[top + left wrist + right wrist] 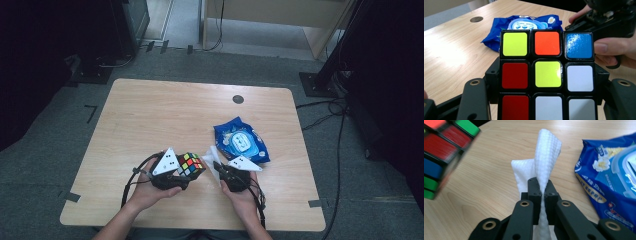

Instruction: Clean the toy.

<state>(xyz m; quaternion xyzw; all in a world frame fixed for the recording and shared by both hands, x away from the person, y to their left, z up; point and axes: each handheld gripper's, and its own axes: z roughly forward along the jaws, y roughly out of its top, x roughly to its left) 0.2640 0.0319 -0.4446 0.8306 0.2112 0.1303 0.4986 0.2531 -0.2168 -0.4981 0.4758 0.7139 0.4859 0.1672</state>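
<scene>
- While the left gripper (186, 172) clamps a colour cube (191, 164) between its fingers (477, 100), the cube sits raised just above the near middle of the wooden surface (150, 115), between the two hands.
- From the left gripper view the cube's facing side shows yellow, orange and blue squares across the top row, red, yellow and white in the middle, and red and two whites at the bottom; black fingers press it on both flanks.
- Just right of the cube, the right gripper (216, 166) has its fingers (535, 191) closed tight on a white wipe (546, 155).
- The wipe stands up out of the fingers in a twisted fold, with a second flap spreading to its left in the right gripper view.
- Its textured surface is plainly visible; the lower end runs down between the fingers.
- A blue wipe pack (241, 140) lies flat on the surface, just beyond the right gripper and to the right of the cube.
- A dark round grommet (238, 99) sits in the far part of the surface, well apart from the pack.
</scene>
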